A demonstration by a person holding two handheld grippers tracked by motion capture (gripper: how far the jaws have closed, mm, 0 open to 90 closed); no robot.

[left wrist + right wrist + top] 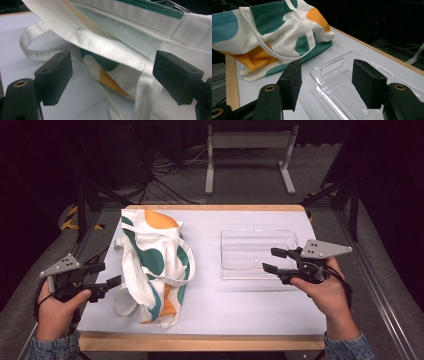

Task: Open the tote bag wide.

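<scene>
A white tote bag [155, 260] with teal and orange blobs lies crumpled on the left half of the table, its straps loose. My left gripper [109, 274] sits at the bag's near-left edge, pointing right with its jaws open. In the left gripper view the bag [105, 45] and a strap lie just ahead between the open gripper [113, 72], and the pads are off the cloth. A clear plastic tray [257, 232] rests on the right half. My right gripper [271, 260] hovers open over the tray's near-right side, pointing left. From the right gripper [329, 82] I see the tray [319, 80] below and the bag [269, 32] beyond.
The table [250, 315] has a white top with a wooden border. Both hands hold the grippers near the front corners. Behind the table a grey metal stand [250, 142] and cables sit on the floor.
</scene>
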